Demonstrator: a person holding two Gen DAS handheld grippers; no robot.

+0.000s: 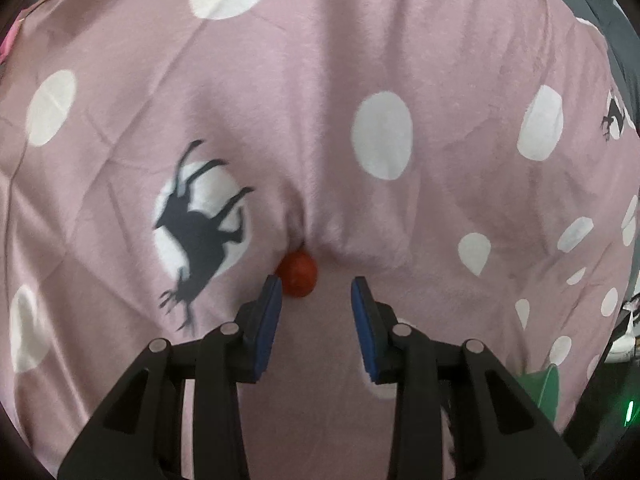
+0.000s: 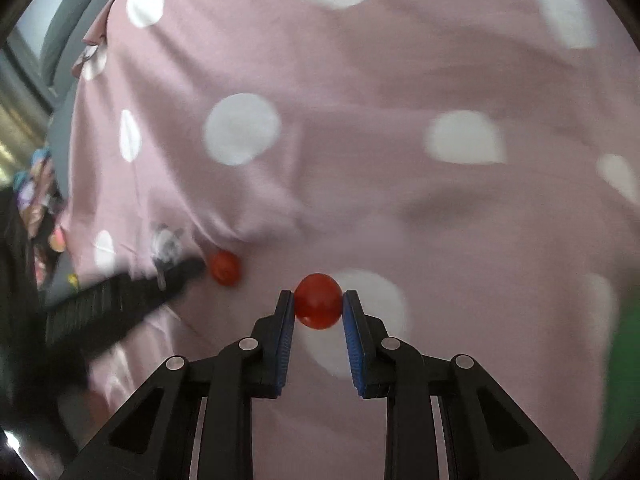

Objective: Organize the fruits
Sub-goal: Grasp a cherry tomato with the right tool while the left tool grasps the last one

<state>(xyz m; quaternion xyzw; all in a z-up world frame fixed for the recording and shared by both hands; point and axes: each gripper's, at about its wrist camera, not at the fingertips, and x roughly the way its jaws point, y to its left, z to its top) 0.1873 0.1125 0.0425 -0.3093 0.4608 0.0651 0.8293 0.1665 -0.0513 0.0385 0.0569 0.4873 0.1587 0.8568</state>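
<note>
Two small round red fruits are in play, one for each gripper. Through the left wrist camera, the left gripper (image 1: 316,286) stands wide apart and holds nothing; a small glossy red fruit (image 1: 298,274) lies on the pink plush blanket with white dots (image 1: 400,40), sunk in a crease just right of the black deer silhouette printed on a white circle (image 1: 200,224), and it sits at the tip of the left-hand blue pad, off the centre of the gap. To take it well, I judge the claw should shift toward the deer print until the fruit is midway between the pads, then close gently, since the soft cloth gives under pressure and the fruit may roll deeper into the fold. A green object (image 1: 546,384) shows far from the deer print at the lower right edge; what it is cannot be told. Through the right wrist camera, the right gripper (image 2: 319,300) is narrowed on a second round red fruit (image 2: 319,300), pinched between its blue pads above the blanket. The first fruit (image 2: 225,267) lies left of it, with the blurred black left gripper touching or just beside it. Beyond the blanket's left edge stand grey bedding (image 2: 64,40) and some colourful clutter (image 2: 36,200), too blurred to name.
</note>
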